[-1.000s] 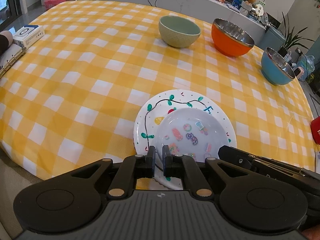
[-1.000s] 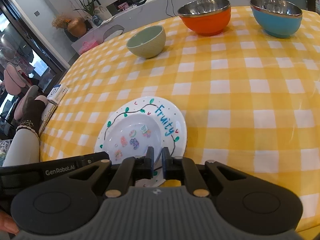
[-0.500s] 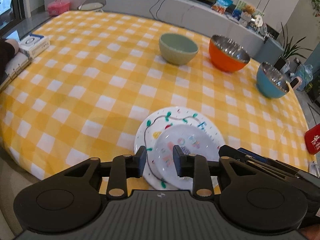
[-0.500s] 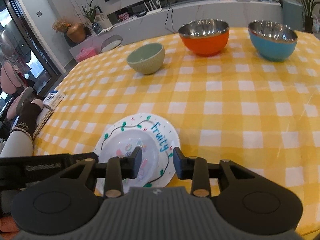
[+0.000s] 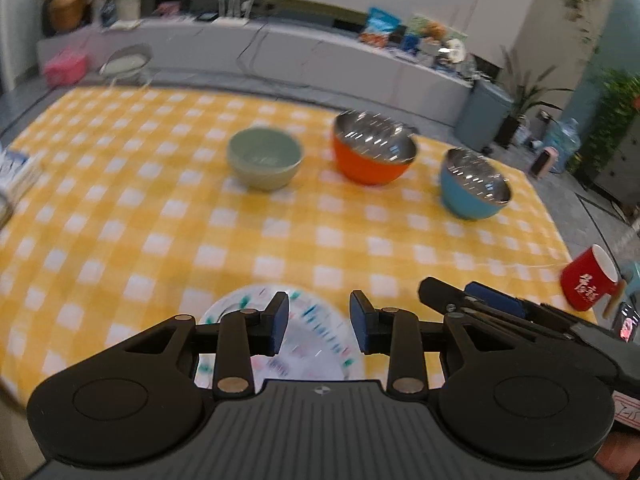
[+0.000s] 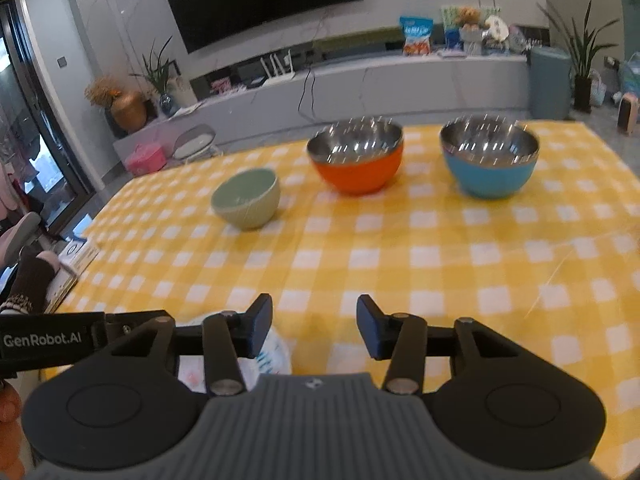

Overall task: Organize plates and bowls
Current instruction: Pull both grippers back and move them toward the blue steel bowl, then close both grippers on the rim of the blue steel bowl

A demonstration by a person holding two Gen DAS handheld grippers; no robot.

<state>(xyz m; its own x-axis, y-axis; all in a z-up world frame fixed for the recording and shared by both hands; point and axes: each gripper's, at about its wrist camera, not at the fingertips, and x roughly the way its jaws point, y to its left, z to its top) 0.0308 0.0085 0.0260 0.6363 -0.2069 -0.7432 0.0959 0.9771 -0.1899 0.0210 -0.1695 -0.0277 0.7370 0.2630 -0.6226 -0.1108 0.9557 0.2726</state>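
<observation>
Left wrist view: my left gripper [image 5: 319, 326] spread, holding nothing, above the stacked white decorated plates [image 5: 308, 334], evidently set down; ahead, sage-green ceramic bowl [image 5: 264, 163], orange steel-lined bowl [image 5: 374, 147], blue steel-lined bowl [image 5: 475, 182], unstacked. Right wrist view: my right gripper [image 6: 315, 330] spread, empty; plates [image 6: 276, 354] below-left; bowls ahead for nesting.

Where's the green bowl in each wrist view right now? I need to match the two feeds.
Left wrist: green bowl sits upper centre-left, leftmost of the three bowls.
Right wrist: green bowl sits left of centre, mid-height, again leftmost in the row.
Shared landmark: the orange bowl is directly to its right in both views.
</observation>
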